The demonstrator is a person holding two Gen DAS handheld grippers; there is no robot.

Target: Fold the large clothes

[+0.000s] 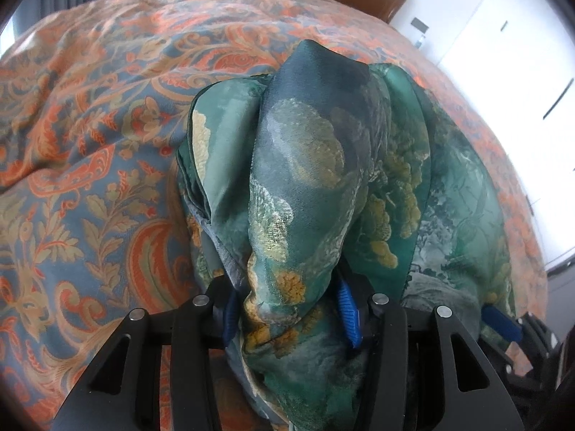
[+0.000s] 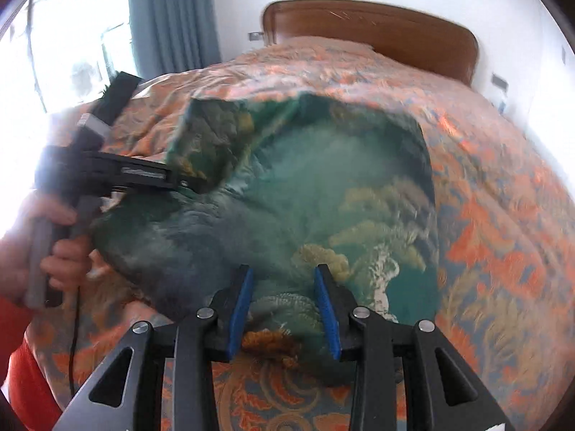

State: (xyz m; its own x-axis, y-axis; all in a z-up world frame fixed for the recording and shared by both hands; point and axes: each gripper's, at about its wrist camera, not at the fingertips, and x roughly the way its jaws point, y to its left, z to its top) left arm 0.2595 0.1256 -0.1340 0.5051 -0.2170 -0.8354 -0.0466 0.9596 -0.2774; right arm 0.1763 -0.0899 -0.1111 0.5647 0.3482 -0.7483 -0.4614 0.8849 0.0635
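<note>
A green silky garment (image 1: 309, 165) with gold and white prints lies partly lifted over the bed. In the left wrist view, my left gripper (image 1: 289, 310) is shut on a thick bunched fold of it, which rises in a hump ahead of the blue pads (image 1: 348, 318). In the right wrist view, my right gripper (image 2: 284, 289) is shut on the near edge of the garment (image 2: 323, 194), which spreads out ahead, blurred. The left gripper (image 2: 185, 184) shows there at the left, clamped on the cloth's left edge, with a person's hand (image 2: 54, 244) on its handle.
The bed carries an orange and blue paisley bedspread (image 1: 90, 136) with soft wrinkles. A brown wooden headboard (image 2: 377, 28) stands at the far end, with a blue curtain (image 2: 169, 18) and a bright window to its left. A red sleeve (image 2: 25, 359) is at the lower left.
</note>
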